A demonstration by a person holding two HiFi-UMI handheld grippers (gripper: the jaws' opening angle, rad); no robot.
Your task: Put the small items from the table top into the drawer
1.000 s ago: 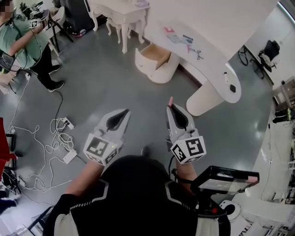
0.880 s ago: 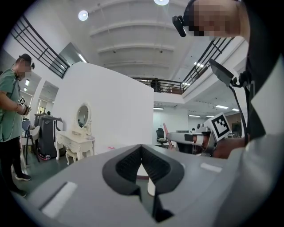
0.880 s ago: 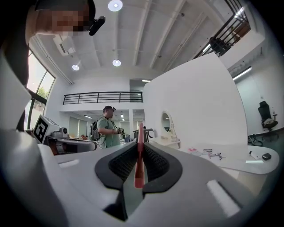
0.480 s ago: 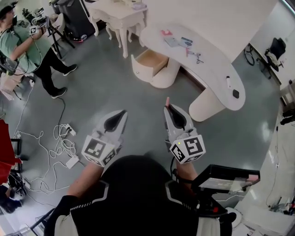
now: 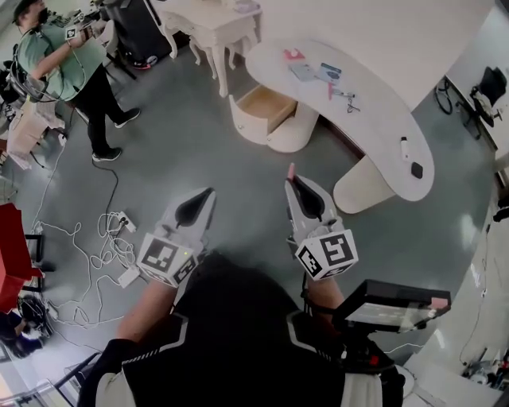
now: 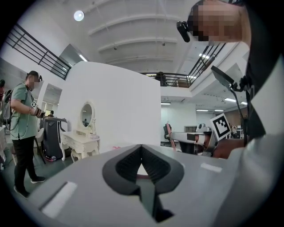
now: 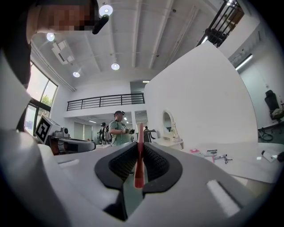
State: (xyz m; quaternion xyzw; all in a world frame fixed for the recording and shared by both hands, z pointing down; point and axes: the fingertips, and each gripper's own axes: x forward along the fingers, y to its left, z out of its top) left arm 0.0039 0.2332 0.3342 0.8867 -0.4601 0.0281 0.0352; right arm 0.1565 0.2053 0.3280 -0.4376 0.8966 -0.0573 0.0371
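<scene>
While the table point(image 5: 374, 111) stood well apart across the grey floor, both grippers pointed level toward it from in front of the wearer's chest. The right gripper point(image 5: 295, 183) had its jaws clamped on a thin pink stick point(image 5: 292, 170). The stick was pinched flat between the ribbed pads with its end poking past the tips, probably so it could drop cleanly once over the drawer. Just beside it, the left gripper point(image 5: 207, 195) had its jaws pressed together with nothing between them; I judged it a spare hand for the moment.

Loose cables point(image 5: 87, 238) lay on the floor off to the left, clear of the straight path ahead. Farther on, the drawer point(image 5: 266, 107) stood pulled out of the table's rounded pedestal, its wooden bottom bare as far as could be seen, evidently left open to receive things.

On the tabletop lay the other small items: a pink piece point(image 5: 292, 55), some cards point(image 5: 314, 71), a thin scissor-like thing point(image 5: 343, 97), and toward the far end a white tube point(image 5: 404, 148) and a black object point(image 5: 417, 169). Beyond stood a white dressing table point(image 5: 208, 20) and a bystander in green point(image 5: 60, 56).
</scene>
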